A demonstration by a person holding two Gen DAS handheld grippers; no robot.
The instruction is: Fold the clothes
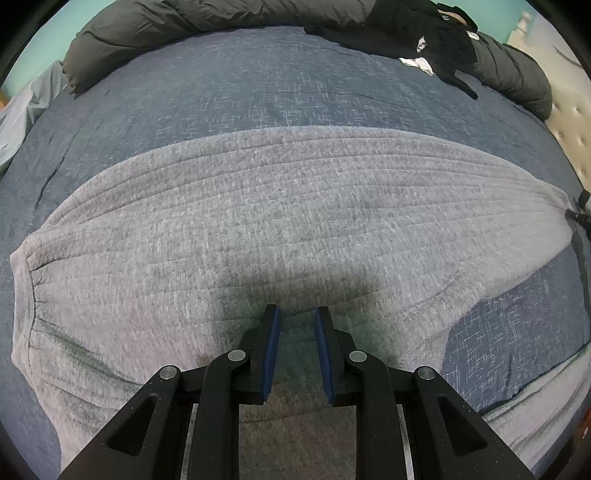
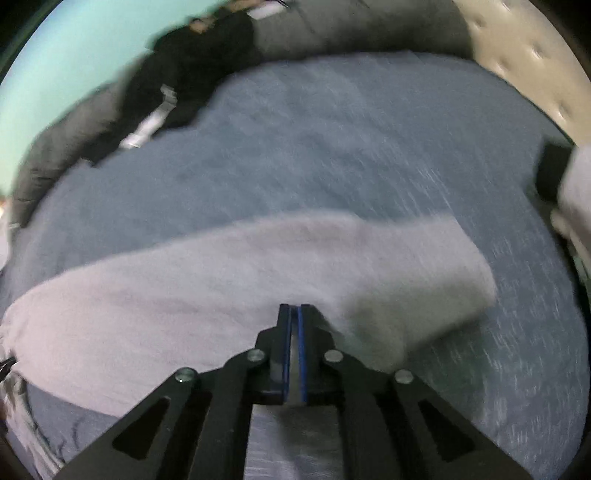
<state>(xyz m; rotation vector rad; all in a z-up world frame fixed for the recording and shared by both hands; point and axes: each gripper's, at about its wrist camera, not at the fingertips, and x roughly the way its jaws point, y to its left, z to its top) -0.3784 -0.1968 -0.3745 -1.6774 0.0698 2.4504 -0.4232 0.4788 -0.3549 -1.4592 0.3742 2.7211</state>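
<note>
Nearest in the left wrist view, the left gripper (image 1: 297, 314) points steeply down at grey fleece trousers (image 1: 280, 206) spread across the bed (image 1: 236, 85). Its jaws stand a little apart, blue pads facing each other, tips at the fabric; whether they nip a fold cannot be told. The trousers lie flat crosswise on the blue-grey bedcover, with a gathered cuff (image 1: 26, 266) toward the bed's left side and the other end reaching almost to its right edge.

In the right wrist view, which is blurred, the right gripper (image 2: 294, 307) is over the same grey fleece trousers (image 2: 221, 273). Its jaws are pressed together, with only a thin sliver between the pads, and whether cloth is caught there cannot be made out. The garment's blunt end (image 2: 454, 291) lies just right of the tips, on the bedcover.

Farther off, along the bed's far edge, lies a dark puffy quilt (image 1: 155, 22), and on it near the far right corner a heap of black clothing (image 1: 439, 40) with white patches. A tufted cream headboard (image 1: 576, 129) borders the bed's right side.
</note>
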